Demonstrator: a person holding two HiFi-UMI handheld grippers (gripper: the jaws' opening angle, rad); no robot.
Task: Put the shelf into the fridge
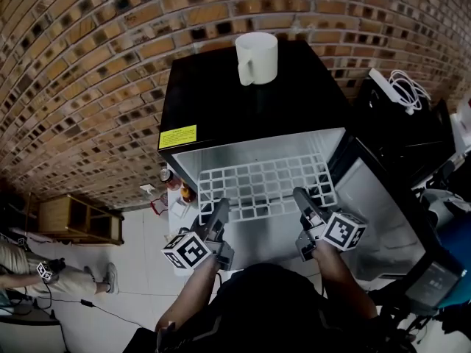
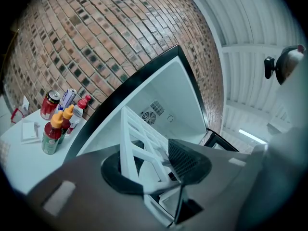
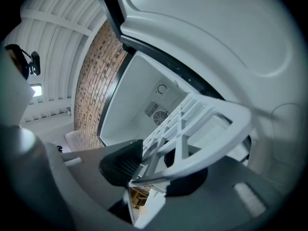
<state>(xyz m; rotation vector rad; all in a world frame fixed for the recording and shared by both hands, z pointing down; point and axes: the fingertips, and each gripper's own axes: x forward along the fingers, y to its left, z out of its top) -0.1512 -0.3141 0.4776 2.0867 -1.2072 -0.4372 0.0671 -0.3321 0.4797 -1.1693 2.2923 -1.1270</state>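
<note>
The white plastic grid shelf (image 1: 261,186) lies flat in the mouth of the black mini fridge (image 1: 243,109). Its long axis runs left to right across the opening, and its far part is already inside the white cavity. The left gripper (image 1: 219,210) is clamped on the near rim towards the left corner and the right gripper (image 1: 303,197) on the same rim towards the right, so neither is nearer. The shelf reaches straight away from both towards the back wall, and the push probably has to go that way with the two sides level. In the left gripper view a rim bar of the shelf (image 2: 132,143) sits pinched between the dark pads, and the right gripper view shows the shelf (image 3: 202,124) held likewise. The open fridge door (image 1: 375,204) stands at the right and a white ceramic mug (image 1: 256,58) sits on top. I cannot make out any side ledges, or whether the far edge rests on one.
</note>
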